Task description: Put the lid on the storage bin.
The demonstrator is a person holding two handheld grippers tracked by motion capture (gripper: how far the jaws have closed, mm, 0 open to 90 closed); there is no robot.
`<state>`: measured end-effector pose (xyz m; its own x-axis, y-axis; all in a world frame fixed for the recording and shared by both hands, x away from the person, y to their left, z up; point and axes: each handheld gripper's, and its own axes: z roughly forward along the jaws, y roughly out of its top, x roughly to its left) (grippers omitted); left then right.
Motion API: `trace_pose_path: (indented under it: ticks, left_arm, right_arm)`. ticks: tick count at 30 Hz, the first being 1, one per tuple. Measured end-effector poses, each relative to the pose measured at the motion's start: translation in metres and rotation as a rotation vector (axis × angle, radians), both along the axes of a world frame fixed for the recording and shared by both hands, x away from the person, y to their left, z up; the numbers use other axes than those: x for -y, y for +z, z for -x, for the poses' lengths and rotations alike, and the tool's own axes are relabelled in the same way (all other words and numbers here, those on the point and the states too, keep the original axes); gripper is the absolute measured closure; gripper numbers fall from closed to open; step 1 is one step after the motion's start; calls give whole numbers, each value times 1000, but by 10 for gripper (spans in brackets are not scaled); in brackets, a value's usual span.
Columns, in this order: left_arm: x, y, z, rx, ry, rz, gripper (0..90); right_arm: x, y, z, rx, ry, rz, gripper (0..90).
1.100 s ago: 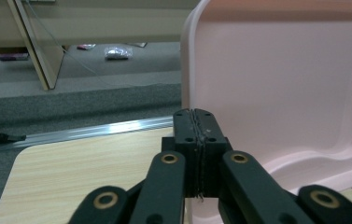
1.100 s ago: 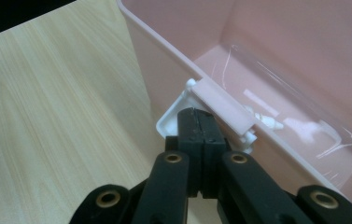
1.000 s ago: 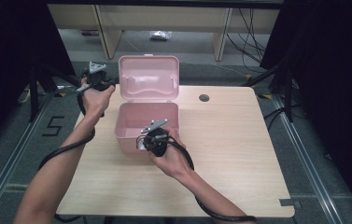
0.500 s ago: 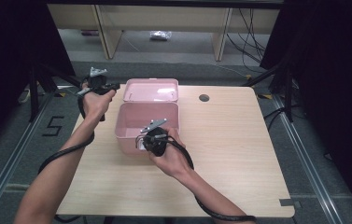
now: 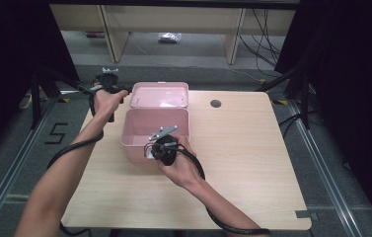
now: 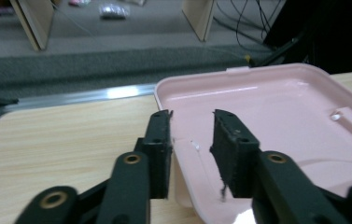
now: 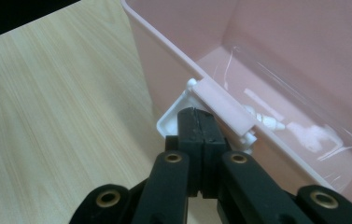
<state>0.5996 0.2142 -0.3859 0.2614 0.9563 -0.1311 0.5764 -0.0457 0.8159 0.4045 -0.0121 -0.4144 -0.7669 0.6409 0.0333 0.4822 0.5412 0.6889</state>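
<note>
Item: pink box (image 5: 154, 131), open, near the table's (image 5: 252, 163) back-left edge; taken as landmark.

Lid (image 5: 160, 95): hinged at the box's far side, laid back flat.

Left gripper (image 6: 191, 130): at the lid's left edge. Jaws parted, having just been opening; lid rim between them, pads not pressing.

Right gripper (image 7: 196, 122): at the box's near wall, 2 jaws closed together against the white latch (image 7: 220, 112); whether it pinches the latch plate cannot be told.

Handling note: likely lid release. Draw the left gripper straight off the rim without snagging; keep the right steady so the box does not slide.
</note>
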Motion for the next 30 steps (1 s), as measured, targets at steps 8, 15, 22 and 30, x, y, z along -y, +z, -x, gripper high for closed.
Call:
trace_pose_path:
  ticks: [8, 15, 22, 30]
  left_arm:
    - [9, -15, -36, -107, 21, -21, 611]
    - [11, -27, -52, -162, 44, -20, 614]
    - [9, -29, -59, -181, 51, -24, 626]
    - [7, -34, -62, -224, 60, 8, 673]
  right_arm:
    - [2, -1, -1, 9, 8, -11, 900]
    - [2, -2, -1, 5, 11, -18, 900]
    - [4, -2, -2, 16, 18, -20, 900]
    - [4, -2, -1, 11, 12, -27, 900]
